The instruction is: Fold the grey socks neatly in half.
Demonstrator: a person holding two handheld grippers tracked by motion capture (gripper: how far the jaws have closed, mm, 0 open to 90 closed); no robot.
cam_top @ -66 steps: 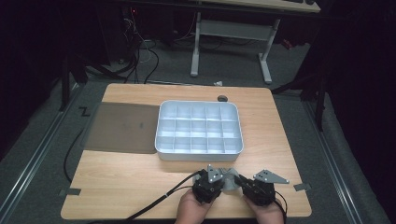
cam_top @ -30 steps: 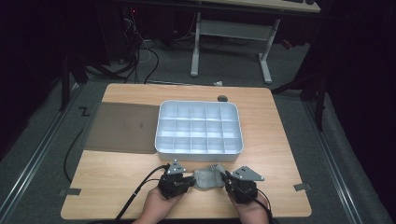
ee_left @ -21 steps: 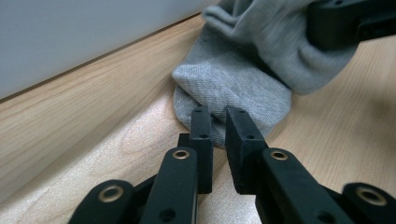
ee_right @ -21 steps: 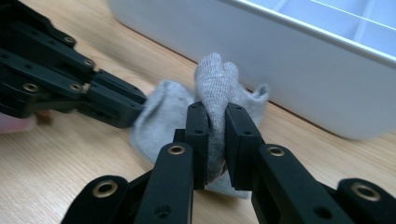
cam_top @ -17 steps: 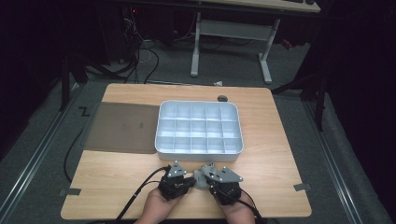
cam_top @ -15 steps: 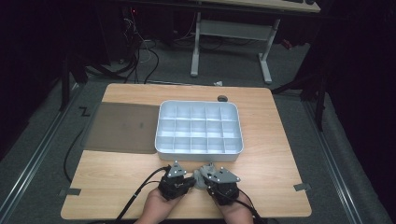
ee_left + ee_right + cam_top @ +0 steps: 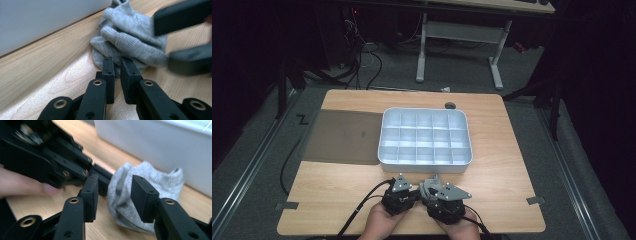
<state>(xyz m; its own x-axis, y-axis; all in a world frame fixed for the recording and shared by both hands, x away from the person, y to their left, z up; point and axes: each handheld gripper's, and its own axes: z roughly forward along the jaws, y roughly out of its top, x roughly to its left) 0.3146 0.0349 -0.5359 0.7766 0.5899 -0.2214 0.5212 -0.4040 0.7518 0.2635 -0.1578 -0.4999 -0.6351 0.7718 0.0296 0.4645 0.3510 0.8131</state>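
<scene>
Your grey sock (image 7: 132,42) lies crumpled on the worktop (image 7: 512,165), just in front of the near wall of the white compartment tray (image 7: 426,166) and between your two hands.

Your left gripper (image 7: 117,72) has its fingers (image 7: 109,75) almost together with a thin gap between them. Their tips sit at the sock's near edge, but you cannot tell from here whether any fabric is pinched.

Your right gripper (image 7: 113,197) has its fingers (image 7: 142,197) spread wide. The sock lies straight ahead of them and partly in the gap, its bulk leaning toward the far finger, and nothing is gripped yet.

The sock's long axis seems to run across between the two grippers, roughly along the tray wall. The right one looks better placed: judged from here, a short push forward would bring the cloth fully inside before you squeeze. The two grippers are close to touching, so watch for a clash.
</scene>
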